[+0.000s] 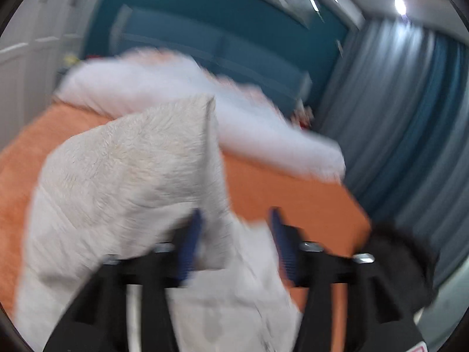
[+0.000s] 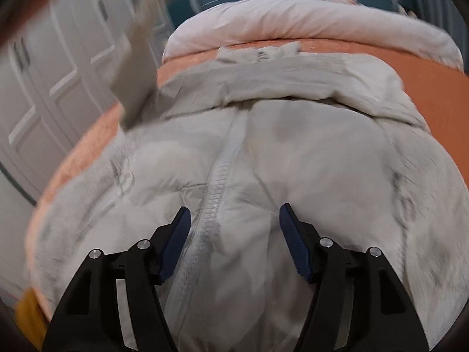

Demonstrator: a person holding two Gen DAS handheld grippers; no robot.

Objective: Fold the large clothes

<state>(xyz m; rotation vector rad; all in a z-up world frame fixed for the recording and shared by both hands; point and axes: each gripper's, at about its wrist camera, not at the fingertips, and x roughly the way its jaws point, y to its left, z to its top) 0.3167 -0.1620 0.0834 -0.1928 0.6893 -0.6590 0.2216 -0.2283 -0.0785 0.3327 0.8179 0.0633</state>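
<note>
A large pale grey padded jacket [image 2: 263, 152] with a fleecy lining and a front zipper [image 2: 217, 187] lies spread on an orange bedspread [image 2: 425, 67]. My right gripper [image 2: 234, 214] is open just above the jacket's front, one finger on each side of the zipper. In the left wrist view a part of the jacket [image 1: 129, 170] is lifted, its fleecy side facing me, and drapes over my left gripper [image 1: 236, 220]. The jaws stand apart with cloth lying between them and over the left finger. In the right wrist view the lifted part [image 2: 137, 67] hangs blurred at the upper left.
A white duvet [image 2: 293, 20] lies rolled along the far side of the bed. White cupboard doors [image 2: 58, 82] stand to the left. A teal headboard wall [image 1: 219, 35] and grey-blue curtains [image 1: 410, 111] are beyond. A dark object [image 1: 401, 261] sits at the bed's right edge.
</note>
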